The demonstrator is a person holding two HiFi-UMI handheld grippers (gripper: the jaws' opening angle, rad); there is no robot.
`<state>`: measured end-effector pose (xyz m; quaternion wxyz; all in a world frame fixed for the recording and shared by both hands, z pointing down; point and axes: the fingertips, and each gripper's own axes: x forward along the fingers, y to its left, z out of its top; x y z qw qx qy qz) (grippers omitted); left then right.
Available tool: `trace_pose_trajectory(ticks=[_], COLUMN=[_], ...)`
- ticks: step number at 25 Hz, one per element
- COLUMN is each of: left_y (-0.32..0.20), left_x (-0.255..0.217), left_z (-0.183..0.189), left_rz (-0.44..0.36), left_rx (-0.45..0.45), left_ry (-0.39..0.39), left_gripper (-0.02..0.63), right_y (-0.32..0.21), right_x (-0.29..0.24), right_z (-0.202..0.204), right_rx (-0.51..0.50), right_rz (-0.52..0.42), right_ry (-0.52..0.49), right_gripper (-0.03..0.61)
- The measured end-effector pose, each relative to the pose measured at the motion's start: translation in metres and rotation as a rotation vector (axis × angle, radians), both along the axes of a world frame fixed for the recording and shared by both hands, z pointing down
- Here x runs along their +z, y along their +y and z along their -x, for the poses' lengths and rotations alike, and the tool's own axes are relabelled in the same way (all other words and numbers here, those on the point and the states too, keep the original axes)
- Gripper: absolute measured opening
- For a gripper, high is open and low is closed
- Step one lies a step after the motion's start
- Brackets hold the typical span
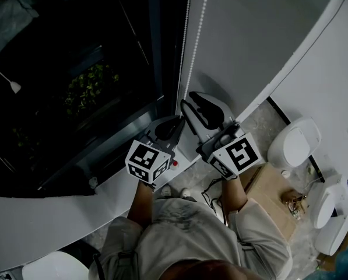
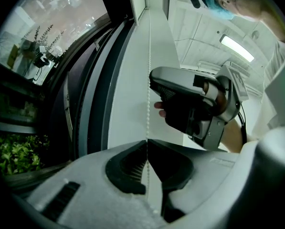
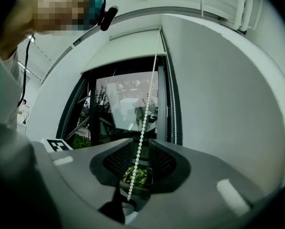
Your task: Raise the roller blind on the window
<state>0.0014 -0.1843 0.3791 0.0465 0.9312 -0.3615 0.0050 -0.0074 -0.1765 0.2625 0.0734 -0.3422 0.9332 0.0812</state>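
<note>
The bead chain (image 2: 148, 80) is pinched at the tips of the left gripper (image 2: 146, 141), whose jaws are pressed together on it, and it rises straight up from them. The right gripper (image 3: 141, 144), just beside the left one and slightly higher, is held spread. The chain passes loosely through its gap and appears to be gripped by neither pad. A second strand (image 3: 171, 80) hangs just to the right of those jaws. What is taken to be the roller blind (image 3: 128, 49) sits far above both grippers, covering only the top of the window pane (image 3: 118, 104). Since the load is carried by one pinch alone, the small smooth beads could slip through the left jaws if a pull is made sharply. If that pinch were released before the right jaws are shut, the blind might run back down. The loose chain could also swing out of the open gap, or the neighbouring strand could be caught instead, which would lower the blind.
</note>
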Motion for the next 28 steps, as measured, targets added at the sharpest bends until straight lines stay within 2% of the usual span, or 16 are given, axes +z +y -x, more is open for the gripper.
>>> trace_pose_trajectory(ticks=[4, 5, 7, 13, 20, 28], left_y=[0.001, 0.001, 0.001, 0.001, -0.001, 0.0], left_x=[0.0, 0.0, 0.0, 0.002, 0.021, 0.045], left_z=[-0.002, -0.003, -0.005, -0.008, -0.008, -0.008], left_rz=[-0.002, -0.002, -0.001, 0.002, 0.037, 0.08], left_rx=[0.004, 0.006, 0.01, 0.017, 0.009, 0.004], left_ry=[0.0, 0.001, 0.002, 0.009, -0.003, -0.009], left_gripper=[0.017, 0.017, 0.017, 0.017, 0.017, 0.017], right_y=[-0.004, -0.005, -0.006, -0.006, -0.009, -0.01], right_x=[0.0, 0.001, 0.002, 0.005, 0.023, 0.047], right_z=[0.008, 0.008, 0.007, 0.002, 0.001, 0.001], right_rx=[0.001, 0.014, 0.025, 0.049, 0.082, 0.083], right_rz=[-0.018, -0.015, 0.008, 0.024, 0.027, 0.073], right_ry=[0.043, 0.053, 0.045, 0.02, 0.071, 0.079], right_gripper=[0.103, 0.049, 0.014, 0.011, 0.011, 0.011])
